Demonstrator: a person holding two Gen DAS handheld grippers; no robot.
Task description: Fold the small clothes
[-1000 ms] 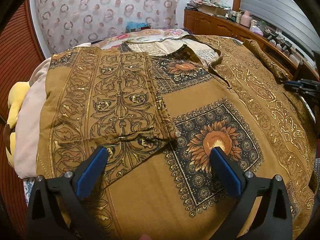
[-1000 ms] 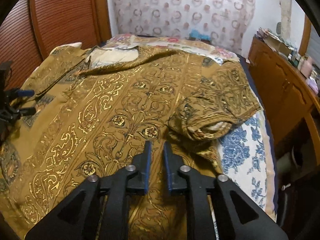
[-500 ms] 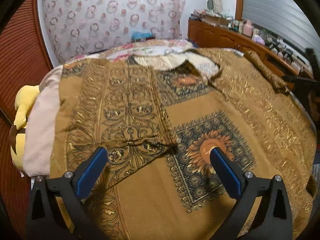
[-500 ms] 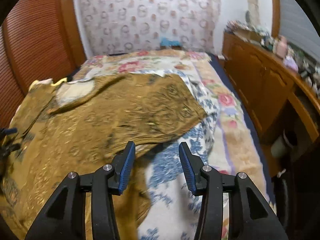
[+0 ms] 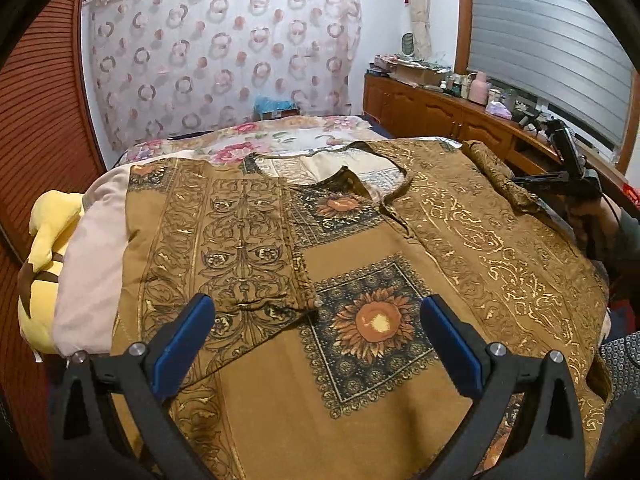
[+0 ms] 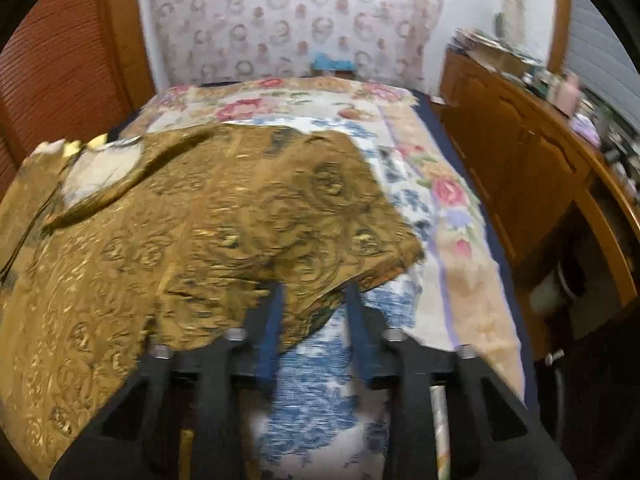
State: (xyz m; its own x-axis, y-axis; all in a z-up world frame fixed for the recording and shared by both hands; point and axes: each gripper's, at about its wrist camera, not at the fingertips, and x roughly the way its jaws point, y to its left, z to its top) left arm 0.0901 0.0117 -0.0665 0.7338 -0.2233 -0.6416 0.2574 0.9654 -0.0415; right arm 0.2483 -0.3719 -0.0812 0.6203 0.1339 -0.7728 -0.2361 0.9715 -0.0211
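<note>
1. Because the brown patterned garment (image 5: 360,280) lies spread flat on the bed (image 5: 304,136), the left side of the left wrist view comes first: a sleeve (image 5: 224,248) is already folded inward there, and its long axis runs from the upper left of the frame down toward the lower centre.
2. At the bottom of that view, the left gripper (image 5: 316,344) hovers with its fingers spread wide and holds nothing; the folded sleeve's cuff edge lies just ahead of its left finger (image 5: 180,340), and the sunflower print (image 5: 372,324) lies between both fingers.
3. At the right edge of the same view, the right gripper (image 5: 560,178) is beside the other sleeve (image 5: 500,176), so I judge this hand is the nearer one for the next fold.
4. In the blurred right wrist view, the right gripper (image 6: 314,320) is at the lower centre, its fingers apart, and the garment's (image 6: 224,216) loose edge (image 6: 320,300) lies between the fingertips, perhaps not yet pinched.
5. The garment reaches to the left from there, so the fold probably goes leftward.
</note>
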